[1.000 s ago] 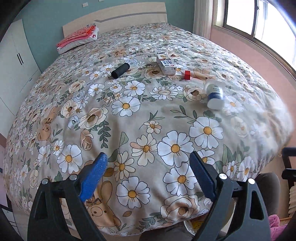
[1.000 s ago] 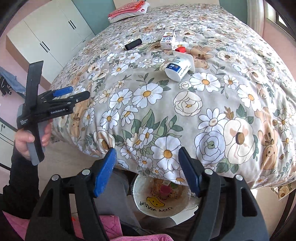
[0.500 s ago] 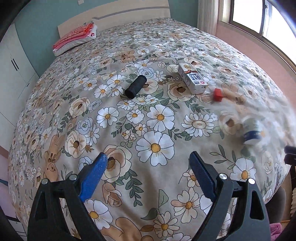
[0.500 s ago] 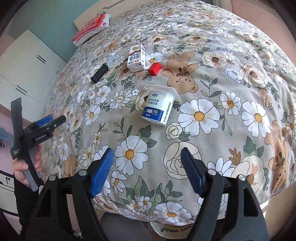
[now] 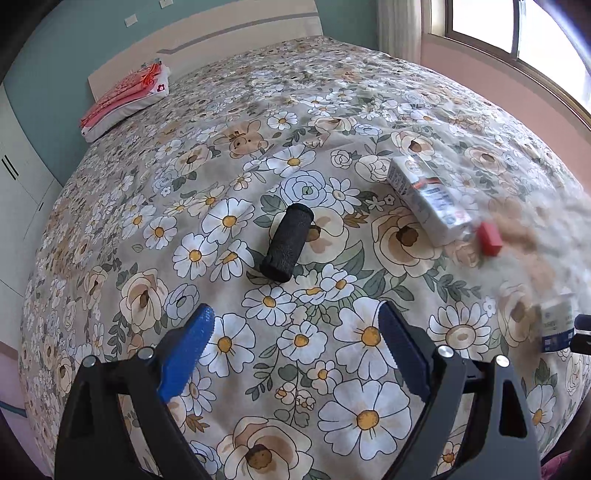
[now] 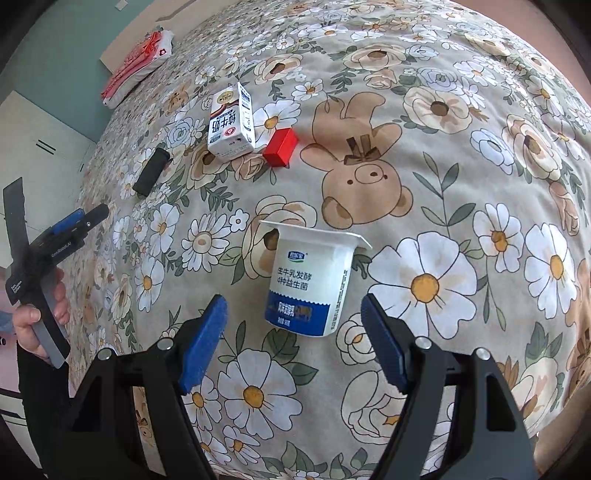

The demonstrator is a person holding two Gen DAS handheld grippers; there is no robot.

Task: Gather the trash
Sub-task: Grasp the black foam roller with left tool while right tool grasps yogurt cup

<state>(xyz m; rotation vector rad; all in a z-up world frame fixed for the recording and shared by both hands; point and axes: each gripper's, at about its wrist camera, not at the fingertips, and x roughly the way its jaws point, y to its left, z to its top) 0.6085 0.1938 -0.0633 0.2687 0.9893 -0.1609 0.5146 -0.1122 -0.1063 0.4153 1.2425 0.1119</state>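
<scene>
Here | bed (image 6: 461, 155): yogurt cup (image 6: 314, 280) lying mid-quilt | right gripper (image 6: 293, 341) jaws apart, empty, above it | left gripper (image 5: 293, 347) jaws apart, empty, near black roll (image 5: 288, 247)

Bright daylight from the window (image 5: 517, 33), fisheye bending, blurred right edge.

On the bed lie a tipped yogurt cup (image 6: 310, 284), milk carton (image 6: 231, 123), red box (image 6: 280, 147), and black cylinder (image 5: 288, 248).
</scene>
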